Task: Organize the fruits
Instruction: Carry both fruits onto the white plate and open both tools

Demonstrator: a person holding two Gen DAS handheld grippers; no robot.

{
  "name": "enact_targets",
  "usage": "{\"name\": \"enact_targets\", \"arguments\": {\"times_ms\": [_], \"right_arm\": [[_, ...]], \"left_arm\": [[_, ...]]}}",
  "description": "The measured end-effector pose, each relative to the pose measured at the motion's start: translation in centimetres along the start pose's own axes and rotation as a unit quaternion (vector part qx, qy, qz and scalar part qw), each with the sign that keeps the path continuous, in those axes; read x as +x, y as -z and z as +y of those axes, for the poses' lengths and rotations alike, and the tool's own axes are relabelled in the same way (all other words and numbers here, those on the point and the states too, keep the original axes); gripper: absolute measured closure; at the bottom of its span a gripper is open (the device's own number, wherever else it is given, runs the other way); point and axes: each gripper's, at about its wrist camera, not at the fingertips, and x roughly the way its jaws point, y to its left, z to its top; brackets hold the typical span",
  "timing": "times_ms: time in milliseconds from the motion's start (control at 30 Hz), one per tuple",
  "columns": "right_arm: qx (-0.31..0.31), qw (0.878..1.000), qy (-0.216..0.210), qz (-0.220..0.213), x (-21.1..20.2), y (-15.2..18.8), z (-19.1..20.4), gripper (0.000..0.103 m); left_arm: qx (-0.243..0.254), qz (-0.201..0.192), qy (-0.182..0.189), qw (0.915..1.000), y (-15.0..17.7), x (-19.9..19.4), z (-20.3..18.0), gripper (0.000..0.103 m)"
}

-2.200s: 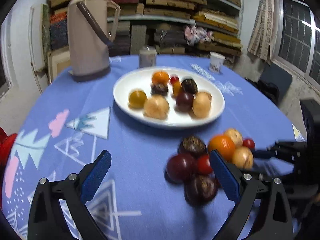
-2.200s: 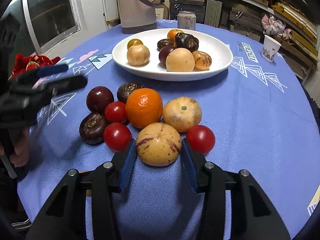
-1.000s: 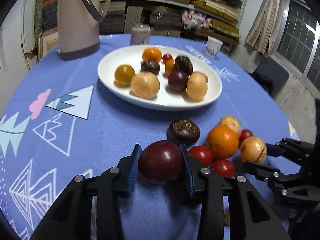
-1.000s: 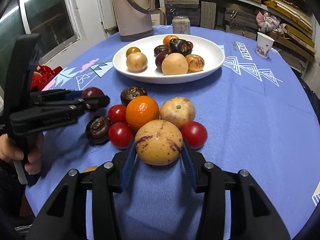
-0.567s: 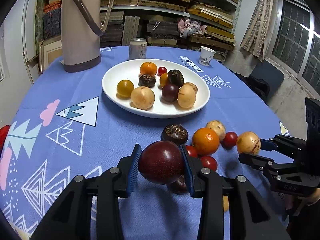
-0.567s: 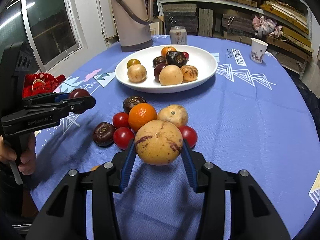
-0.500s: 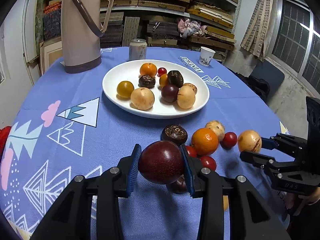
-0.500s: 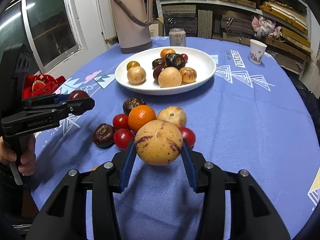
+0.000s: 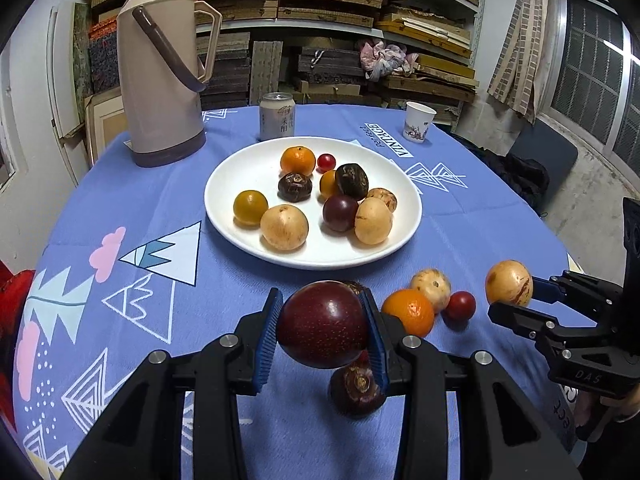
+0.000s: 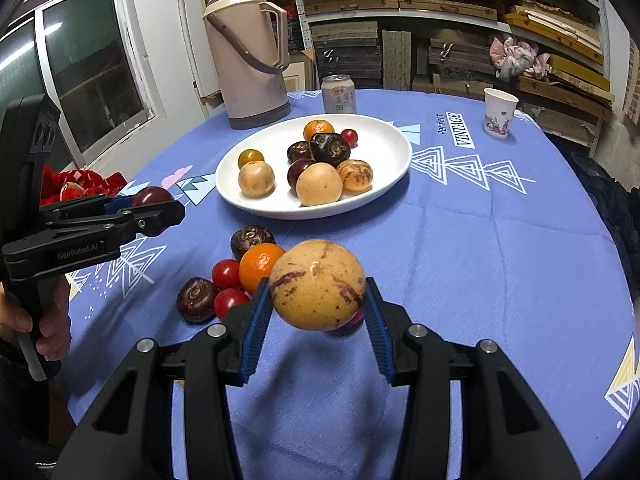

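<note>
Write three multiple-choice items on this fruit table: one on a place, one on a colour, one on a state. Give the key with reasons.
1. Where does the drink can stand?
A. behind the white plate
B. on the plate
C. beside the paper cup

2. What colour is the fruit in the left gripper?
A. orange
B. dark red
C. green

3. How is the yellow speckled fruit?
A. lying on the plate
B. resting on the blue tablecloth
C. clamped in the right gripper, off the cloth

Key: 1 A, the can sits just beyond the plate's far rim. 2 B, the dark red fruit shows between the pads. 3 C, both pads press it above its shadow.
</note>
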Motion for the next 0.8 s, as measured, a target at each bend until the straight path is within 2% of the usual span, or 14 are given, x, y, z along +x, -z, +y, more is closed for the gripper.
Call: {"name": "enact_targets", "arguments": {"times_ms": [133,433,800], "right_arm": [[0.007,1.0,0.007,-0.01,-0.2,-0.8,-0.6,0.059],[0.01,0.999,0.019,-0.034,0.2,-4.3,-1.2,0.059],[0.016,0.998,0.022,-0.057,2.3,-9.3,-1.0,0.059]], "left_arm": [[-0.007,0.002,-0.004,1.0,-0.7,0.5,0.3,0.064],[-0.031,-0.02,-0.011,0.9993,-4.4,1.9,1.5,0.064],[-0.03,-0.027,-0.031,0.9987,-7.1,3.5,2.2,0.063]]}}
